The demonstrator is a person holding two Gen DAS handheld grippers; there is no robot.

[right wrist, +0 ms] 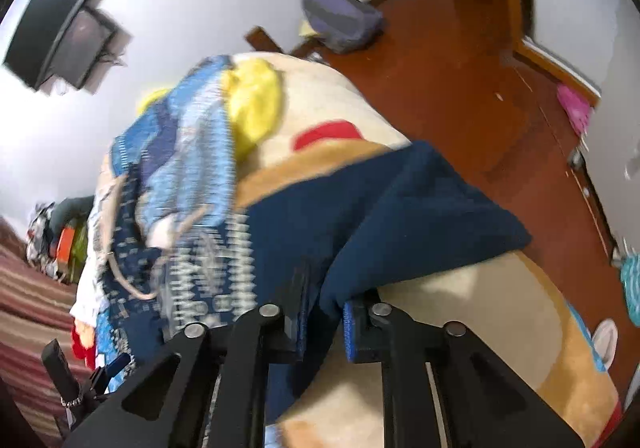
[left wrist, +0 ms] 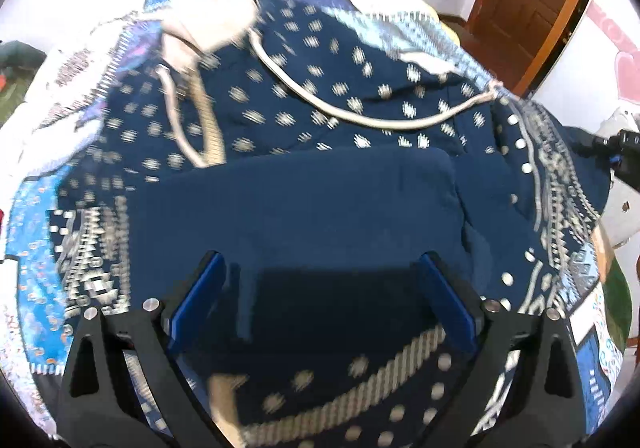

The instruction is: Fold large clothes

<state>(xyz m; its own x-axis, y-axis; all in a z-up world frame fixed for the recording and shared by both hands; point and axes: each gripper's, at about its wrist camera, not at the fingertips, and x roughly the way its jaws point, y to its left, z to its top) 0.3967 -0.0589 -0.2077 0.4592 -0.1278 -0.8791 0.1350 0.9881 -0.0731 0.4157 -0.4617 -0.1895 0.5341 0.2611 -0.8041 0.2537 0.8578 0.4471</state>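
A large navy garment point(left wrist: 328, 120) with white dot motifs, patterned borders and a cream drawstring point(left wrist: 360, 116) lies spread on the bed. A plain navy folded part lies across its near half. My left gripper point(left wrist: 320, 268) hovers just above that part, jaws wide open and empty. In the right wrist view the same navy garment point(right wrist: 400, 216) drapes over the bed edge. My right gripper point(right wrist: 324, 312) is shut on a fold of its navy cloth.
A blue patterned cloth point(right wrist: 188, 144) and a yellow cloth point(right wrist: 256, 104) lie further up the bed. The cream blanket point(right wrist: 480, 312) covers the bed. A wooden door point(left wrist: 532, 4) and brown floor point(right wrist: 460, 80) lie beyond. A wall TV point(right wrist: 60, 24) hangs at left.
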